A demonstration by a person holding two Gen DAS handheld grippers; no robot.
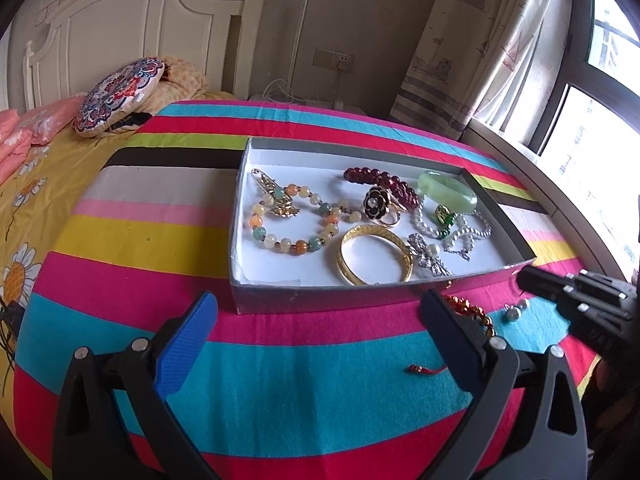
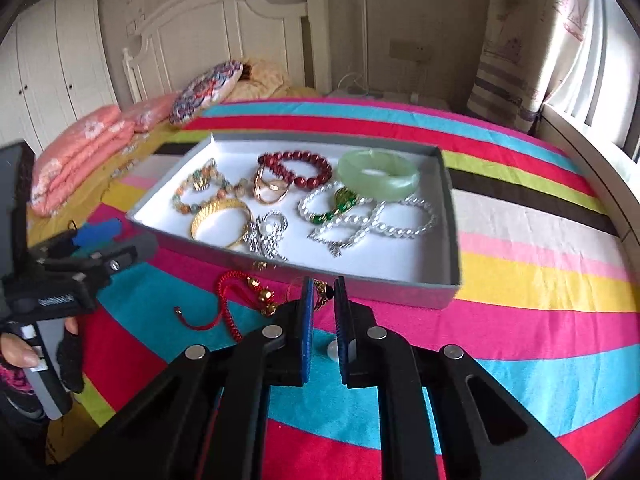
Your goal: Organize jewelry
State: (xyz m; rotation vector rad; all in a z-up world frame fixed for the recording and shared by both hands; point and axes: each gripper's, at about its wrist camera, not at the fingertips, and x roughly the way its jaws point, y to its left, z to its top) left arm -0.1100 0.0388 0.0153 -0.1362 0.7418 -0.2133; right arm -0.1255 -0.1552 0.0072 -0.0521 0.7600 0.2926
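Note:
A grey box [image 1: 280,298] [image 2: 400,282] with a white floor holds several pieces: a jade bangle [image 1: 448,192] [image 2: 378,174], a dark red bead bracelet [image 2: 296,168], a gold bangle [image 1: 376,254] [image 2: 220,222], pearl strands [image 2: 376,220]. A red cord bracelet with gold beads [image 2: 240,300] [image 1: 470,310] and pearl earrings [image 1: 516,310] lie on the cloth in front of the box. My left gripper [image 1: 320,312] is open and empty, low before the box. My right gripper [image 2: 323,296] is nearly closed, with a small gold and dark piece [image 2: 322,294] between its tips.
The striped cloth [image 1: 280,380] covers a round surface. A bed with pillows [image 1: 116,96] is to the left. A curtain [image 1: 472,40] and window are to the right. A small white disc [image 2: 334,350] lies on the cloth under my right gripper.

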